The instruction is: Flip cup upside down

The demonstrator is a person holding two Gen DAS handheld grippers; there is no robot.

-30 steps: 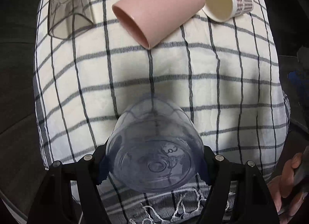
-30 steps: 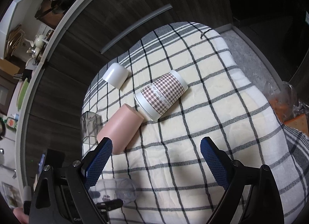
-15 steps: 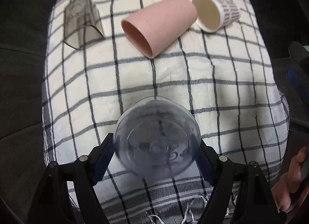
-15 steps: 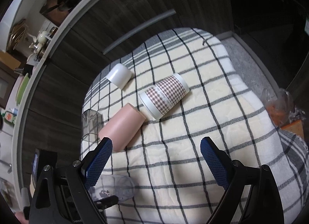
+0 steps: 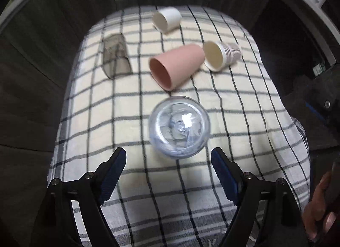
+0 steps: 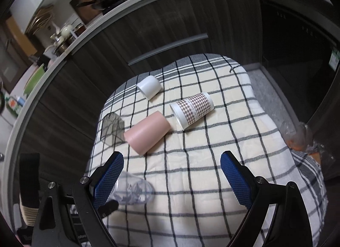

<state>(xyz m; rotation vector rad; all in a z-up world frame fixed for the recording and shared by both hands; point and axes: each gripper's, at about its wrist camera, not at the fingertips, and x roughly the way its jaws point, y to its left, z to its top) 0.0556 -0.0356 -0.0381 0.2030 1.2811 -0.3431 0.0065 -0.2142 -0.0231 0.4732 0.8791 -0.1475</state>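
Observation:
A clear plastic cup [image 5: 179, 126] stands upside down on the checked cloth [image 5: 244, 123], its base facing up. My left gripper [image 5: 169, 172] is open and empty, just behind the cup and apart from it. In the right wrist view the same cup [image 6: 136, 190] shows low at the left, partly behind my left finger pad. My right gripper [image 6: 172, 174] is open and empty above the cloth [image 6: 212, 162].
A pink cup [image 5: 175, 67], a houndstooth paper cup [image 5: 221, 55], a white cup [image 5: 166, 19] and a smoky grey glass [image 5: 115, 55] lie on their sides further back. Dark wooden cabinet fronts [image 6: 170, 23] rise behind. A hand [image 5: 318, 206] shows at lower right.
My left gripper has opened, let go of the clear cup and pulled back. The cup now stands mouth down on the cloth. The right gripper has risen a little.

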